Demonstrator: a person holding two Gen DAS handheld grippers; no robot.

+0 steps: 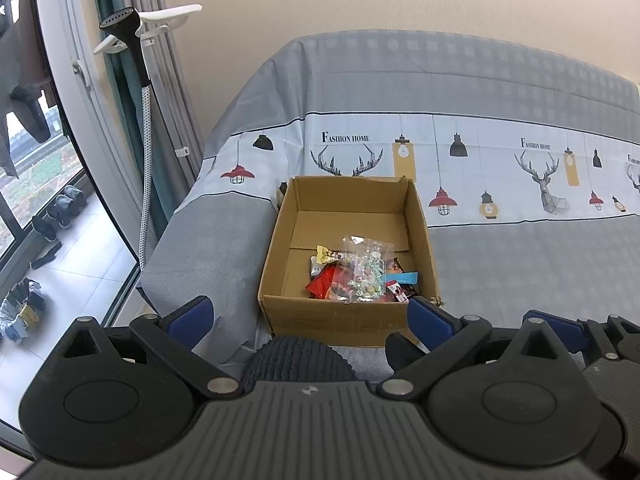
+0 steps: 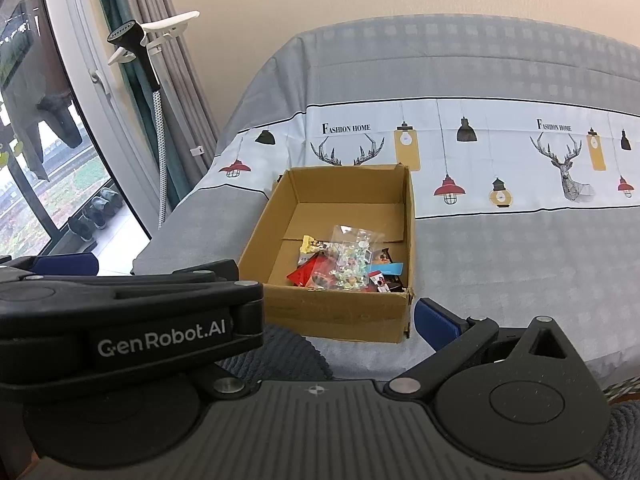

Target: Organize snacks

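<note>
An open cardboard box [image 1: 280, 264] sits on the bed near its left front corner; it also shows in the right wrist view [image 2: 260, 256]. Inside lie several snack packets: a clear bag of candies [image 1: 366, 272] [image 2: 352, 258], red packets [image 1: 326, 284] [image 2: 306, 274] and a yellow one [image 1: 322, 254]. My left gripper [image 1: 310, 318] is open and empty, just short of the box's near wall. My right gripper [image 2: 332, 312] is open and empty beside it; its left finger is hidden behind the left gripper's body [image 2: 132, 316].
The bed [image 1: 500, 248] has a grey and white cover with deer and lamp prints. A garment steamer [image 1: 132, 52] and curtains stand at the left by a window. Shoes [image 1: 60, 212] lie on the balcony floor. A dark knitted item [image 1: 298, 360] lies below the box.
</note>
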